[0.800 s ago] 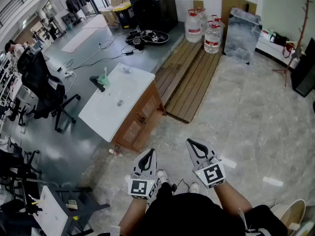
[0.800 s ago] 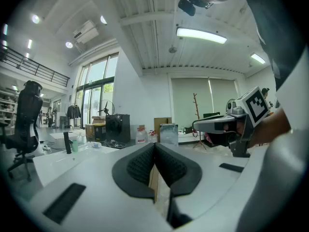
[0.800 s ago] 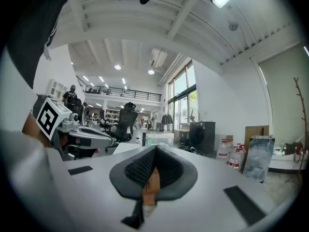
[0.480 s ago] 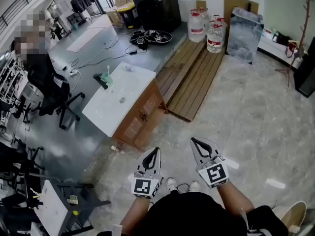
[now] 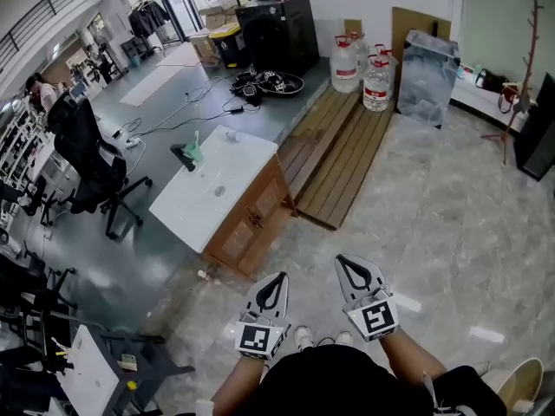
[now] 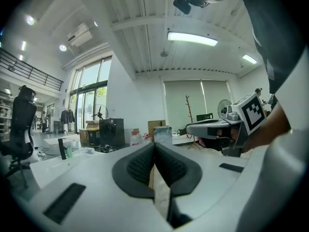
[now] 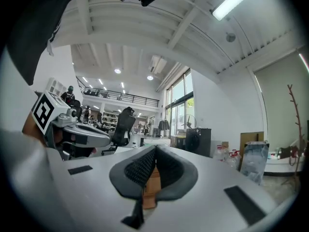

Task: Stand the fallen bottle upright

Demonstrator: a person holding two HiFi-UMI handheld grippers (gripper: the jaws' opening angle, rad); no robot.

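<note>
A small clear bottle [image 5: 231, 135] lies on its side at the far end of a white cabinet top [image 5: 204, 206]. In the left gripper view the bottle [image 6: 88, 150] shows far off to the left, beside a black tap [image 6: 61, 148] and a green bottle [image 6: 70, 151]. The tap [image 5: 184, 156] and green bottle [image 5: 196, 152] stand near the top's left edge. My left gripper [image 5: 277, 279] and right gripper [image 5: 343, 261] hover side by side over the marble floor, well short of the cabinet. Both are shut with nothing between the jaws, as each gripper view confirms [image 6: 154, 145] [image 7: 154, 150].
A black office chair [image 5: 87, 159] stands left of the cabinet. Behind it lie a wooden platform [image 5: 338, 154], water jugs [image 5: 375, 72], a black machine [image 5: 277, 24] and cables [image 5: 260, 83]. A coat stand [image 5: 519, 68] is at the right. A small object [image 5: 204, 276] lies by the cabinet's foot.
The head view has shifted slightly, so the cabinet sits a little lower and further right. Both grippers stay shut, side by side, low in the picture.
</note>
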